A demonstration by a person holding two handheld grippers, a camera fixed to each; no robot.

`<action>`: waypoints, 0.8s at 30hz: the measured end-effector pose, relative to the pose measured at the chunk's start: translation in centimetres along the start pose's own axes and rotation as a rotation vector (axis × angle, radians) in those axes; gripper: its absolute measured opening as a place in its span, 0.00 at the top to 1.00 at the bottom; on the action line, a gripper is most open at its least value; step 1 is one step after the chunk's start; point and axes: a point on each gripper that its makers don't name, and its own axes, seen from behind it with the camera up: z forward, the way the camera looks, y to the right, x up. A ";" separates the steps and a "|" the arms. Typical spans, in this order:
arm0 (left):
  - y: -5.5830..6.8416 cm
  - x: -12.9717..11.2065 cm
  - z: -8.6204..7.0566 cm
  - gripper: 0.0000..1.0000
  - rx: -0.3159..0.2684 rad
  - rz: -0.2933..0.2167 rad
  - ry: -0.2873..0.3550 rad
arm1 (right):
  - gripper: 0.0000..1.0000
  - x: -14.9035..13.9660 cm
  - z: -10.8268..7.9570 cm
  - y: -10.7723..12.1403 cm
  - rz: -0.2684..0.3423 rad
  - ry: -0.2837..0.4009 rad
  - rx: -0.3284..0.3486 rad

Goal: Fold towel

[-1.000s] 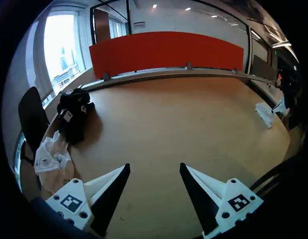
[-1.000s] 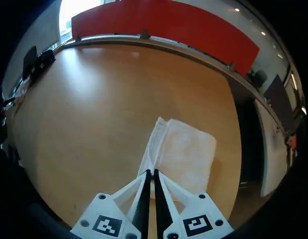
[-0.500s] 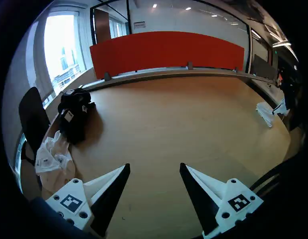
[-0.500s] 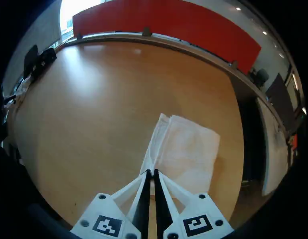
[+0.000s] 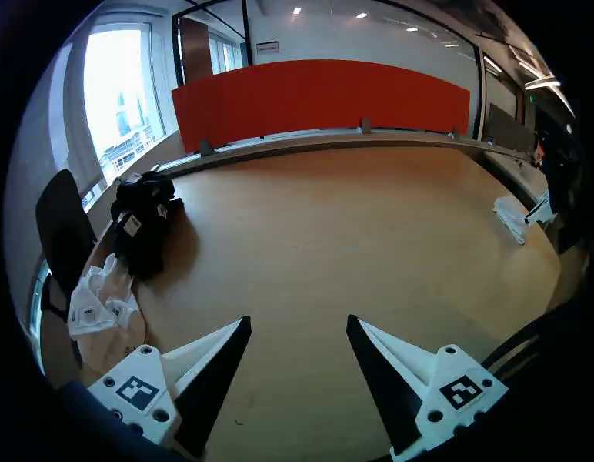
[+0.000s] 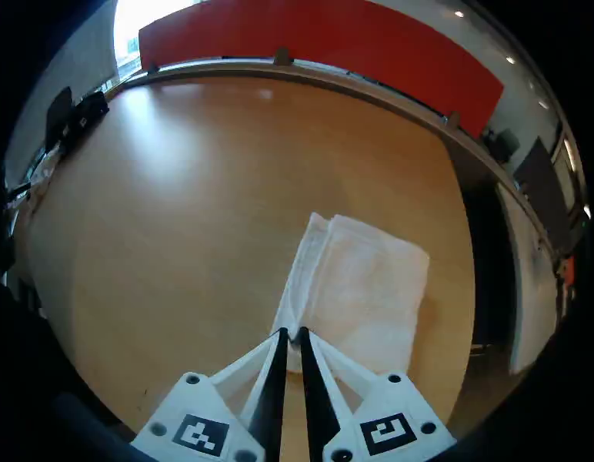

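A white towel (image 6: 358, 285) lies folded in a flat rectangle on the wooden table (image 6: 181, 200). In the right gripper view my right gripper (image 6: 292, 333) pinches the towel's near edge, its jaws only a sliver apart. In the left gripper view the same towel (image 5: 515, 217) shows small at the far right edge of the table, with the right gripper (image 5: 540, 209) beside it. My left gripper (image 5: 298, 323) hovers wide open over bare table, far from the towel, with nothing between its fingers.
A black bag (image 5: 143, 219) and a heap of white packaging (image 5: 97, 300) sit at the table's left end, beside a dark chair (image 5: 62, 227). A red partition (image 5: 320, 96) runs along the table's far edge.
The gap between the right gripper's fingers has widened slightly, and the towel sits a little farther from the camera. The left gripper has hardly moved.
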 end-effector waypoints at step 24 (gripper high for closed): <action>0.0 0.0 0.0 0.08 0.004 0.002 -0.004 | 0.37 -1.9 1.6 -2.7 0.006 -0.038 0.087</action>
